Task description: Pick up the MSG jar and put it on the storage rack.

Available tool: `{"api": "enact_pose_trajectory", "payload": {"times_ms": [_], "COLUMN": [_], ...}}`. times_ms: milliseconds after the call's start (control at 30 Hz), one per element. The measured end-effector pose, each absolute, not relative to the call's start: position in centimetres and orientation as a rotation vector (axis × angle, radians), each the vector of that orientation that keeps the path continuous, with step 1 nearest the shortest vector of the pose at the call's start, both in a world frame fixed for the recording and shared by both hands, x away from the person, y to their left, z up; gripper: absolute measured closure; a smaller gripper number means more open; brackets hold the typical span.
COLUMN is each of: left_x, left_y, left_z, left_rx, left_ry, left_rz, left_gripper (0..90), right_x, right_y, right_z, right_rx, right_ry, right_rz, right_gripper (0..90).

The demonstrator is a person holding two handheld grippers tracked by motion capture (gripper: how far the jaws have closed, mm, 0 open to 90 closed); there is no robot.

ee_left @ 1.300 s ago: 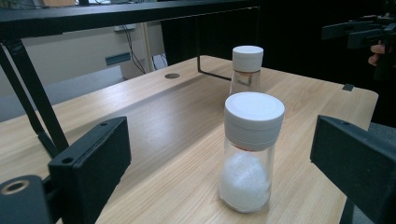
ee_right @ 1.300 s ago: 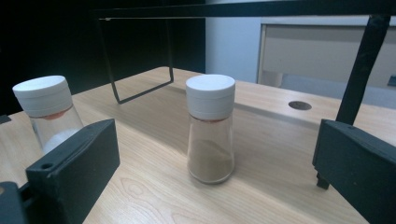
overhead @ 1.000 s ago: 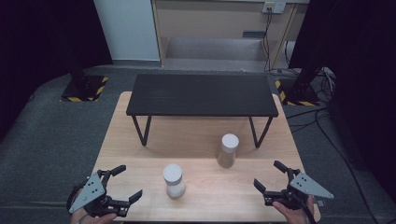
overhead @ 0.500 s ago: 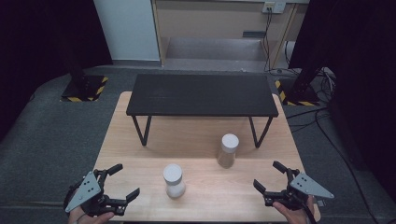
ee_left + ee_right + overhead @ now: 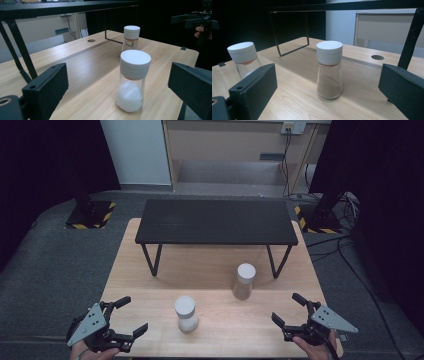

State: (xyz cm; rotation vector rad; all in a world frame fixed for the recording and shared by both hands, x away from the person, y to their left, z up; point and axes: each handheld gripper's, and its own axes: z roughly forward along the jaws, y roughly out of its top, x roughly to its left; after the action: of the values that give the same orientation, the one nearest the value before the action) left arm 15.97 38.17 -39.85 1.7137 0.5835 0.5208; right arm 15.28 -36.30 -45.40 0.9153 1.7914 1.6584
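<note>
Left gripper (image 5: 128,316) at table's (image 5: 150,297) near-left edge, jaws spread wide, empty, facing white-powder shaker (image 5: 185,313). Right gripper (image 5: 292,309) at near-right corner, jaws likewise wide, empty, aimed at brown-powder shaker (image 5: 244,281). Both shakers upright, well apart, on bare wood in front of black stand (image 5: 216,221).

High view looks down from above; both gripper views sit low, sharing the wooden table (image 5: 220,270).

Lab-like test space — black curtains (image 5: 45,155), hazard-taped stand bases (image 5: 90,215), trailing cables (image 5: 350,255).
</note>
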Motion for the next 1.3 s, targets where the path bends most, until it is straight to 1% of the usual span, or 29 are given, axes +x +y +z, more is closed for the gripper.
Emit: {"api": "enact_pose_trajectory", "payload": {"times_ms": [267, 767, 967, 1300], "left_x": [17.1, 18.9, 19.5, 20.1], "left_y": [38.2, 37.9, 37.8, 37.7], "left_z": [-37.9, -33.6, -31.6, -29.7], "left_rx": [1.762, 1.853, 1.897, 1.942], "left_ry": [0.519, 0.466, 0.443, 0.413], "left_rz": [0.48, 0.445, 0.461, 0.464], "left_gripper": [2.0, 1.7, 1.6, 1.6], "right_x": [15.4, 15.6, 15.7, 15.7], "right_y": [-36.6, -37.3, -37.4, -37.3], "right_z": [-45.7, -46.2, -46.2, -46.1], "right_rx": [0.902, 0.889, 0.882, 0.876], "right_ry": [1.78, 1.769, 1.776, 1.784], "right_rz": [1.704, 1.768, 1.775, 1.769], "right_gripper": [1.4, 0.8, 0.8, 0.8]}}
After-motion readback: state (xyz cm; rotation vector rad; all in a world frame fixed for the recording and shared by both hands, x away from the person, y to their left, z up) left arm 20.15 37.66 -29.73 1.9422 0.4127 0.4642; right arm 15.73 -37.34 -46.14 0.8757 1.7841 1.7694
